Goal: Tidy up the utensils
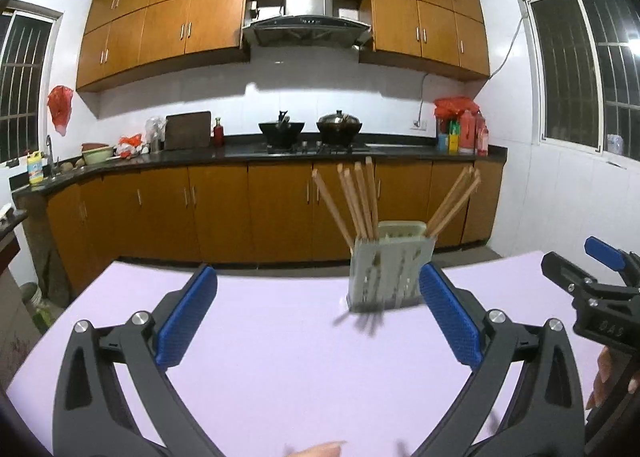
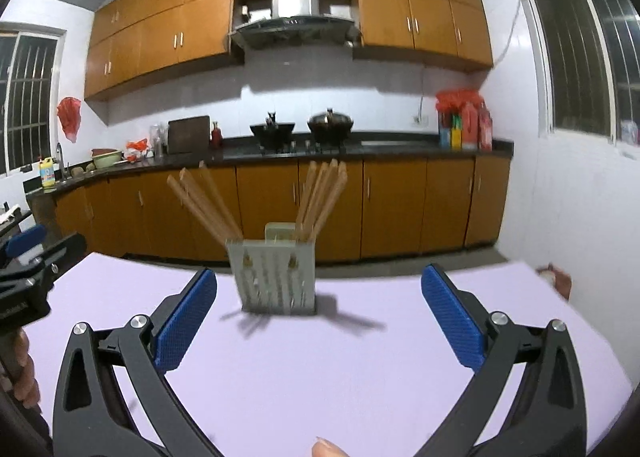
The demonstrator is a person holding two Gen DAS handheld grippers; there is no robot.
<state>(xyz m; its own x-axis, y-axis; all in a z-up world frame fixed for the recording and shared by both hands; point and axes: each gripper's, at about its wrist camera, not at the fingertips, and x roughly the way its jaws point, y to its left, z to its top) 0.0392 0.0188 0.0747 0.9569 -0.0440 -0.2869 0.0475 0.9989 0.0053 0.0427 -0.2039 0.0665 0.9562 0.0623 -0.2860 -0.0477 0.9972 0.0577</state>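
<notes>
Chopsticks (image 1: 357, 203) are standing in two fanned bunches, one leaning left and one leaning right, inside a pale slotted holder (image 1: 386, 275) that is sitting upright toward the far side of a lilac table (image 1: 280, 357). Both grippers are hovering near the table's near edge, the left gripper (image 1: 318, 319) and the right gripper (image 2: 319, 321) each showing blue-padded fingers spread wide apart and holding nothing, while the kitchen counter (image 1: 240, 153) with two dark woks is lying far behind
</notes>
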